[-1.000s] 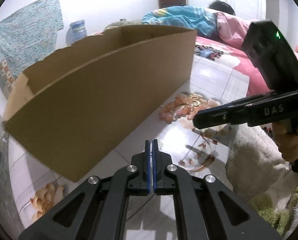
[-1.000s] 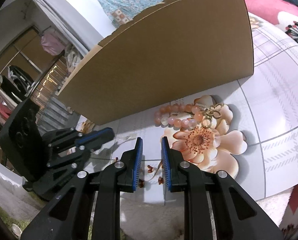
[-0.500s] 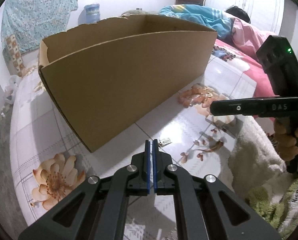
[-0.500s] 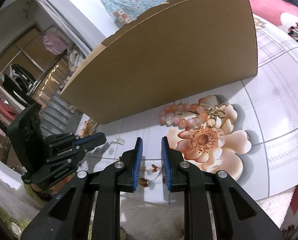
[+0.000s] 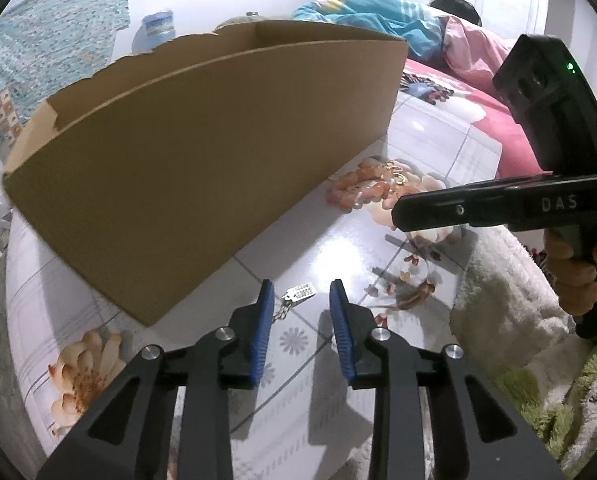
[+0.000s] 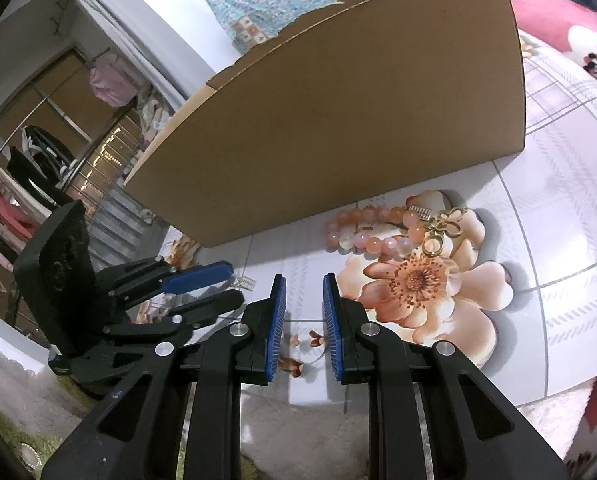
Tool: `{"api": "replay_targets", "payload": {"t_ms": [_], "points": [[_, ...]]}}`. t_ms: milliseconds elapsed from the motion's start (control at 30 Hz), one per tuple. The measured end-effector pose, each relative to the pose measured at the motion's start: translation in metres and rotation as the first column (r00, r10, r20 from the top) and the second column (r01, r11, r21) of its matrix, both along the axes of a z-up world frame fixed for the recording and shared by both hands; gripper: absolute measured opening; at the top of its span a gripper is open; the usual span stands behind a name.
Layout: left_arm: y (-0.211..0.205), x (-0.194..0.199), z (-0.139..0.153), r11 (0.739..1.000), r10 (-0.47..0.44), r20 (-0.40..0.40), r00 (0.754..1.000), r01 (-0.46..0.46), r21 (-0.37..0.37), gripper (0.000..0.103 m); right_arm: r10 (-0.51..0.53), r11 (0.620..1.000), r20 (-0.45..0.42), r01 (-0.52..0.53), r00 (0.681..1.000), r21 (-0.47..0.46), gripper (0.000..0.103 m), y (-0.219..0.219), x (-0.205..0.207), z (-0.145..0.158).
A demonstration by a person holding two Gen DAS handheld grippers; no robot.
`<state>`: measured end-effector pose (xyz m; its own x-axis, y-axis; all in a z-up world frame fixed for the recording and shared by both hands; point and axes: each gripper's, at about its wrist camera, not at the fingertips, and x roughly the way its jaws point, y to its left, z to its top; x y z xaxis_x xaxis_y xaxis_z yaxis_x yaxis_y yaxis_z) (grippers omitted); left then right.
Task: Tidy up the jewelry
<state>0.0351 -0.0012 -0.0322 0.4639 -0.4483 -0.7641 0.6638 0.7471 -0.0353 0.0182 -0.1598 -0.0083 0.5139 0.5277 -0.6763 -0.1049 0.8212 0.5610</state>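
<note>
A small silver chain with a tag [image 5: 297, 295] lies on the flowered tablecloth just ahead of my left gripper [image 5: 301, 304], which is open and empty above it. It also shows in the right wrist view [image 6: 245, 281]. A pink bead bracelet with gold charms [image 6: 382, 230] lies at the foot of the open cardboard box [image 6: 350, 120]. My right gripper [image 6: 304, 292] is open and empty, a little short of the bracelet. In the left wrist view the bracelet [image 5: 364, 190] lies beside the box [image 5: 202, 168].
A white fluffy rug [image 5: 498, 292] lies along the table's near edge. A bed with pink covers [image 5: 470, 92] stands behind. The left gripper [image 6: 214, 284] shows at the left of the right wrist view.
My left gripper went from shut to open and came down over the small chain. The right gripper stayed open and nearly still.
</note>
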Motion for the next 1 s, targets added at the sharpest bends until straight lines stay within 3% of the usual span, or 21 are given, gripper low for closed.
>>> {"api": "replay_targets", "payload": {"t_ms": [233, 400, 500, 567, 800, 1000], "points": [[-0.010, -0.002, -0.005, 0.998, -0.027, 0.055, 0.998, 0.024, 0.053, 0.027, -0.001, 1.000, -0.005, 0.001, 1.000, 0.002, 0.020, -0.002, 0.001, -0.001], [-0.015, -0.007, -0.006, 0.996, -0.056, 0.073, 0.996, 0.051, 0.071, 0.013, 0.002, 1.000, -0.004, -0.002, 1.000, 0.002, 0.020, -0.002, 0.001, -0.001], [-0.018, -0.010, -0.006, 0.994, -0.065, 0.095, 0.993, 0.056, 0.092, 0.011, 0.001, 1.000, -0.001, -0.001, 1.000, 0.000, 0.020, -0.002, 0.001, 0.000], [-0.018, -0.009, -0.006, 0.995, -0.065, 0.083, 0.994, 0.058, 0.079, 0.003, -0.002, 1.000, 0.001, 0.002, 1.000, -0.001, 0.020, -0.003, 0.000, 0.001], [-0.018, -0.010, -0.007, 0.996, -0.049, 0.097, 0.994, 0.041, 0.083, 0.002, -0.007, 1.000, 0.011, 0.007, 1.000, -0.005, 0.020, -0.003, -0.003, 0.004], [-0.008, -0.009, 0.006, 1.000, -0.007, 0.111, 0.994, 0.006, 0.005, 0.002, -0.028, 0.999, 0.046, 0.030, 0.999, -0.034, 0.020, -0.009, -0.010, 0.012]]}}
